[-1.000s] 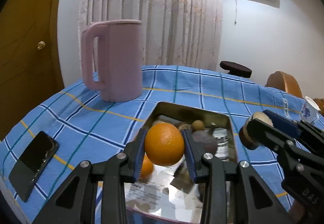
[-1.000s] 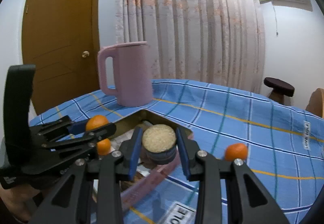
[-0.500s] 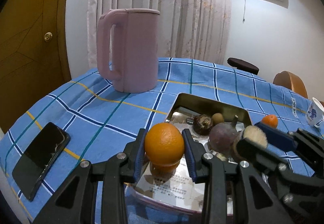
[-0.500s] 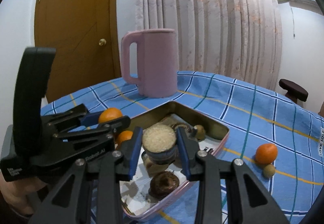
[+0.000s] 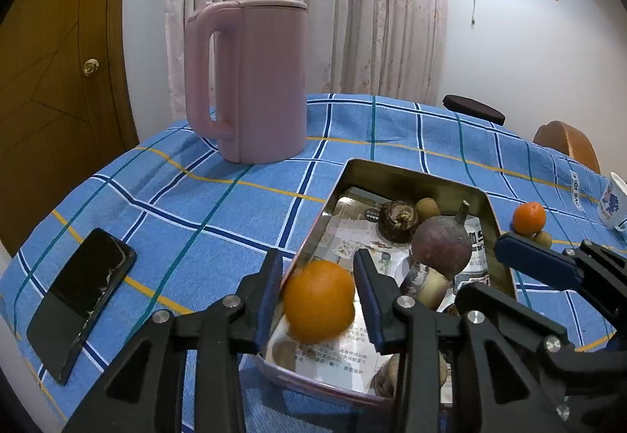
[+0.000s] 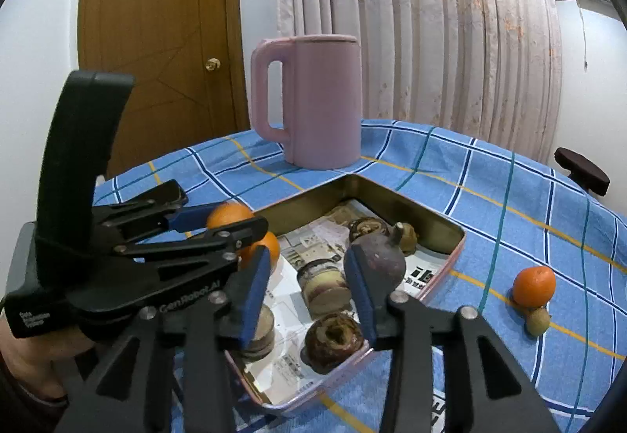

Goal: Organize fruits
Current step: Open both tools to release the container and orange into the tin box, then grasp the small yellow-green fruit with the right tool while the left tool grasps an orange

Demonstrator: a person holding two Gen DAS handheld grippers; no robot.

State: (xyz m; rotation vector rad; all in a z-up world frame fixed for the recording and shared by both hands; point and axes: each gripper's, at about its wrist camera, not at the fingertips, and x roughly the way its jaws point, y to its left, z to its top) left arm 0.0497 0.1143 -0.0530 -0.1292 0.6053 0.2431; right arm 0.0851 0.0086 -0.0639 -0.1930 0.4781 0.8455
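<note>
At the far left of the left wrist view a black phone (image 5: 80,298) lies flat on the blue checked tablecloth (image 5: 188,213), well apart from the work. Further right, the pink jug (image 5: 254,80) stands upright behind the tray.

The left gripper (image 5: 318,294) has its blue pads around an orange (image 5: 319,301), just above the near left corner of the metal tray (image 5: 411,174). I cannot tell for sure if the pads press the orange or have just let it go; small gaps seem visible on both sides. The orange hangs over the tray rim, so if it comes free here it may hit the edge and roll out onto the cloth, toward the table edge.

The right gripper (image 6: 307,286) is spread wide and holds nothing. It hangs over a short cut piece of fruit (image 6: 323,286) lying in the tray, beside a dark purple round fruit (image 6: 378,262). The two grippers are very near each other and could collide.

At the right, a small orange (image 6: 533,286) and a small brown fruit (image 6: 537,320), touching each other, wait on the cloth outside the tray. They are round, so a careless push could send them rolling away.
</note>
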